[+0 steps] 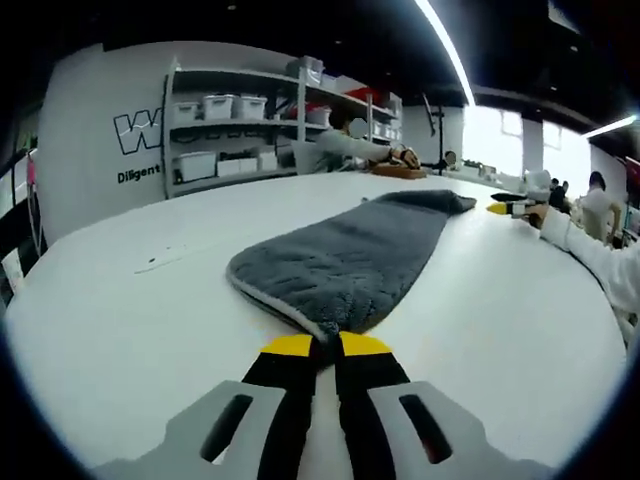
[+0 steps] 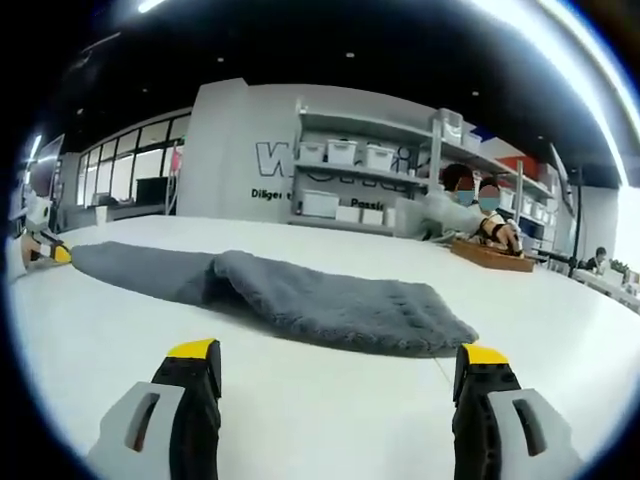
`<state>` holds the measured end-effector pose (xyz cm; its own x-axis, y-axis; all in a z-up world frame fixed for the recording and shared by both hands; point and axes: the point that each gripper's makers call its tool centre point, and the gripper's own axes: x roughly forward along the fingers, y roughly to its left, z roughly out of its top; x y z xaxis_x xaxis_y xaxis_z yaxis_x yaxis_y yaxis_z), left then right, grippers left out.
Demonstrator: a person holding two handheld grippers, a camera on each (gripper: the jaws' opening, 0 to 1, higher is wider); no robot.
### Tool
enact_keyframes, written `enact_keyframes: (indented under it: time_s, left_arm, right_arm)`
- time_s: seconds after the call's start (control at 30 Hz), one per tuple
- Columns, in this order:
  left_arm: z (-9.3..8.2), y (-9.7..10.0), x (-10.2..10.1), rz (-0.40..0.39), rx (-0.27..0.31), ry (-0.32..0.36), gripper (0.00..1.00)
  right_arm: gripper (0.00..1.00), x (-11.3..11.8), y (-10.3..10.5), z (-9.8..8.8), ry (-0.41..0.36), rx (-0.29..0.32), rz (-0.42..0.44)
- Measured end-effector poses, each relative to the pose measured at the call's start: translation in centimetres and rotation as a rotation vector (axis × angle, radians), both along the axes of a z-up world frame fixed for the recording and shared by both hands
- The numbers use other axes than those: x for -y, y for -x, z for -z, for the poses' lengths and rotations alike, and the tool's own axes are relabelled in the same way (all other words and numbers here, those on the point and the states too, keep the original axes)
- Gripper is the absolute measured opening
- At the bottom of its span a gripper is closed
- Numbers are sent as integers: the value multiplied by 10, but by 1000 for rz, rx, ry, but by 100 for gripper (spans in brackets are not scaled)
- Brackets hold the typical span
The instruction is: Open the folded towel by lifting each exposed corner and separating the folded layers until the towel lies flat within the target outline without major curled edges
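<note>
The grey towel point(image 1: 350, 262) lies on the white surface point(image 1: 120, 330), its long axis running from the left tongs point(image 1: 325, 345), pinched on its lower-centre corner, toward the upper right, while the right tongs point(image 2: 335, 362) gape just short of its far end.

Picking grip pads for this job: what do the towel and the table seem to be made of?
Towel: looks like thick grey plush or fleece; nubby matte pile, with a smoother stitched edge. Table: smooth white hard top, perhaps laminate; faint sheen, no grain. The left gripper pinches the towel's near end.
</note>
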<state>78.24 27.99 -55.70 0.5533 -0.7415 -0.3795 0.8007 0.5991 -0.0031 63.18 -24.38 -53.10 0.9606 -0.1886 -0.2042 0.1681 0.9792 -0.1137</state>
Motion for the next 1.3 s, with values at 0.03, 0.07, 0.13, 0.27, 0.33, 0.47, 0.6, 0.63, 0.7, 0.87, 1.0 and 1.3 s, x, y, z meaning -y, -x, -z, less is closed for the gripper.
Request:
enact_keyframes:
  time_s: [0.03,0.07,0.13,0.27,0.33,0.47,0.6,0.63,0.7,0.87,1.0,1.3]
  left_arm:
    - [0,-2,-4,-7,-1,-6,6]
    - [0,-3,-7,-14,0,-12,6]
    - [0,-6,-13,-25,3,-26,5]
    - [0,-11,-27,-48,9,-52,5]
    - [0,-12,-33,-58,8,-60,5]
    - [0,-17,-49,-89,6,-70,5]
    - [0,-20,-61,-112,5,-71,5]
    - [0,-21,-63,-116,5,-72,5]
    - [0,-22,-68,-127,8,-73,5]
    - [0,-26,-81,-153,15,-86,5]
    - [0,-29,-93,-180,18,-94,5]
    - [0,-35,-124,-247,14,-107,5]
  right_arm:
    - [97,0,0,0,1,0,-1]
    - [97,-1,0,0,1,1,-2]
    - [97,-1,0,-1,2,2,-4]
    - [97,-1,0,-1,1,3,-4]
    - [97,-1,0,-1,0,4,-4]
    - [97,-2,-1,-1,1,4,-6]
    - [97,-2,-1,-1,1,2,-8]
    - [97,-2,-1,-1,1,1,-9]
    - [97,-3,-1,-1,2,1,-9]
    - [97,-3,-1,0,0,-2,-9]
    - [97,-3,-2,0,-1,0,-10]
    - [97,-3,-2,0,0,-1,-14]
